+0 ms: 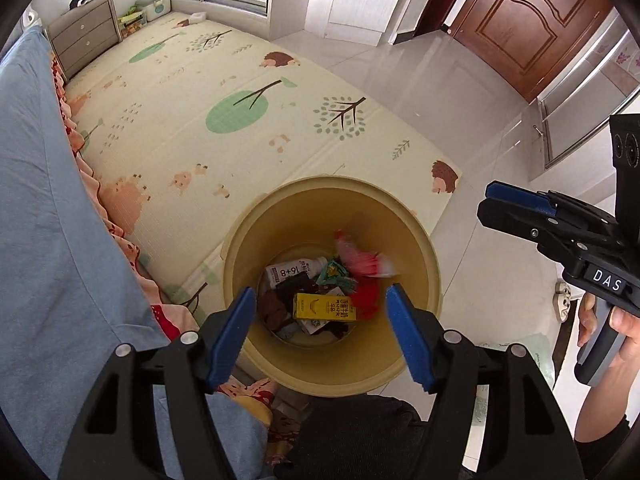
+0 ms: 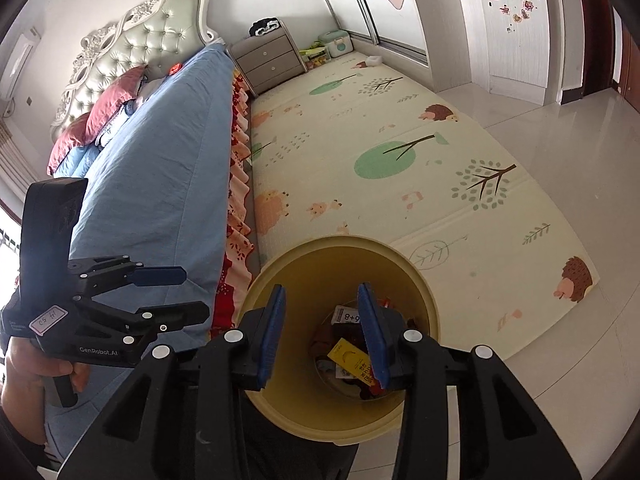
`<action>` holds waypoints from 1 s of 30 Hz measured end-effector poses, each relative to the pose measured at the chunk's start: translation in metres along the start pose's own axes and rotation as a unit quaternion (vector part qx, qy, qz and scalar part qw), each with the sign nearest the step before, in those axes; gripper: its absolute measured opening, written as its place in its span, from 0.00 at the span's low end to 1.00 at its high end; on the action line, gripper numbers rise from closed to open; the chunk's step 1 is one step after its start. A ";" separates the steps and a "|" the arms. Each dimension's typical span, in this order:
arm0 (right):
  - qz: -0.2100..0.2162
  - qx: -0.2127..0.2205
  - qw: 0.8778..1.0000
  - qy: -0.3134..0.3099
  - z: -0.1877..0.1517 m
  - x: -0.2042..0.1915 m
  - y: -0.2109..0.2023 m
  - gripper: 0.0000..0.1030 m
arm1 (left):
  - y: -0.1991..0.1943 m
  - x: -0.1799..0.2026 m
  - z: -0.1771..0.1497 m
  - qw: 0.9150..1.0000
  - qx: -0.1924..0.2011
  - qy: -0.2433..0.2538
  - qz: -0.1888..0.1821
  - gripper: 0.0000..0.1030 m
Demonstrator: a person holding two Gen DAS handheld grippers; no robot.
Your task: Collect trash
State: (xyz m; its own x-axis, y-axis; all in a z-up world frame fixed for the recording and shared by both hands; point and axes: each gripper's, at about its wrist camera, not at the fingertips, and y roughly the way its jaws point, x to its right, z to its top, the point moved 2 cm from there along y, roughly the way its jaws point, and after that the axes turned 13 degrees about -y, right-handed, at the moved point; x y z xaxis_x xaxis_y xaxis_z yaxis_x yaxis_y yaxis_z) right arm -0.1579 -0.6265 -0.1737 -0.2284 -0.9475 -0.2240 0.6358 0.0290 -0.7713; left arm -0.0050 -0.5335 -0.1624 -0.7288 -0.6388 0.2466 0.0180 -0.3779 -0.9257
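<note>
Bin (image 1: 332,204) sits on the floor by the play mat's (image 1: 224,92) corner, beside the bed (image 1: 44,216), trash piled inside: yellow carton (image 1: 325,307), white bottle (image 1: 294,270), blurred red-white wrapper (image 1: 364,260). Left gripper (image 1: 322,334) gapes wide above it, empty. Right gripper (image 2: 323,332) is parted over the bin, holding nothing.
</note>
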 end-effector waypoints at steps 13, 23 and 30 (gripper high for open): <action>0.012 0.038 0.999 -0.008 0.020 -0.021 -0.030 0.37 | -0.072 -0.004 -0.009 0.996 0.087 -0.004 -0.002 0.80; 0.049 0.062 0.993 -0.083 0.063 -0.114 -0.033 0.37 | -0.163 -0.073 -0.046 0.979 0.190 -0.049 0.049 0.83; 0.090 0.063 0.983 -0.148 0.090 -0.208 -0.011 0.37 | -0.227 -0.153 -0.090 0.956 0.247 -0.113 0.113 0.87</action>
State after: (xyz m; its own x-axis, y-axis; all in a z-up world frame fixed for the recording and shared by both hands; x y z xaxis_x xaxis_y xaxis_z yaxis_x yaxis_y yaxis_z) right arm -0.0512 -0.4587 -0.0656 0.1079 -0.9824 -0.1524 0.7367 0.1819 -0.6513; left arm 0.0407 -0.2894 -0.0155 -0.5030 -0.8488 0.1631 0.5186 -0.4474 -0.7286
